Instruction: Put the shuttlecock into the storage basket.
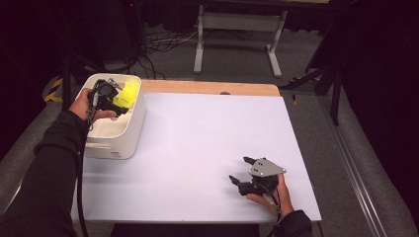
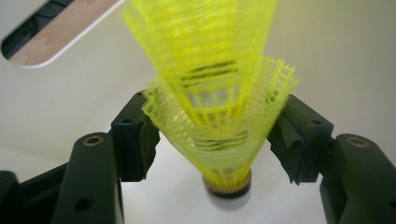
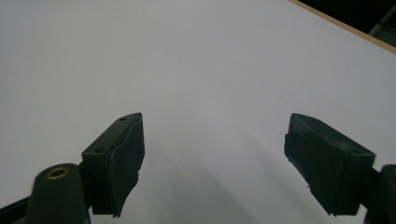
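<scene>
A yellow mesh shuttlecock [image 1: 127, 93] hangs inside the white bin [image 1: 129, 132] at the table's far left. My left gripper [image 1: 120, 100] is shut on it. In the left gripper view both black pads [image 2: 140, 135] press the sides of the yellow shuttlecock's [image 2: 219, 93] skirt, and its cork tip points toward the camera. A second yellow skirt seems nested in the first; I cannot tell for sure. My right gripper [image 1: 238, 169] rests low over the white table top [image 1: 207, 133] near the front right, open with nothing between its jaws, as the right gripper view [image 3: 215, 135] confirms.
The white bin stands on the table's left edge, with a wooden strip [image 1: 212, 88] along the far edge. Beyond the table are a grey floor, cables and a white table frame [image 1: 237, 29].
</scene>
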### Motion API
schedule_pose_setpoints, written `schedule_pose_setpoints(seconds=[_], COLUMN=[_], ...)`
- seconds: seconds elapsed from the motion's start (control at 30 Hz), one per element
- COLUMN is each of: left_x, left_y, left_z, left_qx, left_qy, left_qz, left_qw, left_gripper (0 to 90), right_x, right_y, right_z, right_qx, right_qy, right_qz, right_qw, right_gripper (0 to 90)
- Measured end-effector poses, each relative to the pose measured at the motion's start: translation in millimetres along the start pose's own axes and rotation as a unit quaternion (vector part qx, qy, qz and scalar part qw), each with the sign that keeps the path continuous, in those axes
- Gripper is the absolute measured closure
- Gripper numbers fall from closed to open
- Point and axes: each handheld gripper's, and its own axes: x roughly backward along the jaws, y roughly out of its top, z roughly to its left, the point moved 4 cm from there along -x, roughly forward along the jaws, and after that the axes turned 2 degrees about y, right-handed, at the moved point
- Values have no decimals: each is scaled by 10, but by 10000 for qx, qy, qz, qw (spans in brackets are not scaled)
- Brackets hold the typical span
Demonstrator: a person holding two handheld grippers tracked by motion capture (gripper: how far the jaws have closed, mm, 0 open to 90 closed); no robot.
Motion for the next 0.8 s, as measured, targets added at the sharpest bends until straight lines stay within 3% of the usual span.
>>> schedule_pose_setpoints(seconds=[0.23, 0.3, 0.43, 0.67, 0.7, 0.8], left_x=[-13, -14, 34, 98, 104, 154], left_y=[-1, -3, 22, 53, 55, 66], left_z=[-8, -9, -22, -74, -73, -69], left_qx=[-13, -42, -144, -199, -245, -220], left_qy=[1, 39, 45, -58, 49, 110], left_qz=[62, 95, -19, -273, -279, -427], left_qw=[10000, 9999, 9999, 9994, 9993, 9988], left_gripper=[384, 319, 240, 190, 186, 185], right_x=[-28, -38, -40, -31, -31, -34], right_y=[-7, -8, -12, -2, -1, 3], right_z=[25, 35, 31, 36, 36, 46], right_qx=[30, 55, 54, 57, 58, 85], right_qy=[76, 106, 97, 105, 108, 110], right_qz=[102, 128, 148, 133, 134, 145], right_qw=[9999, 9998, 9998, 9998, 9998, 9998], right_gripper=[205, 203, 203, 203, 203, 203])
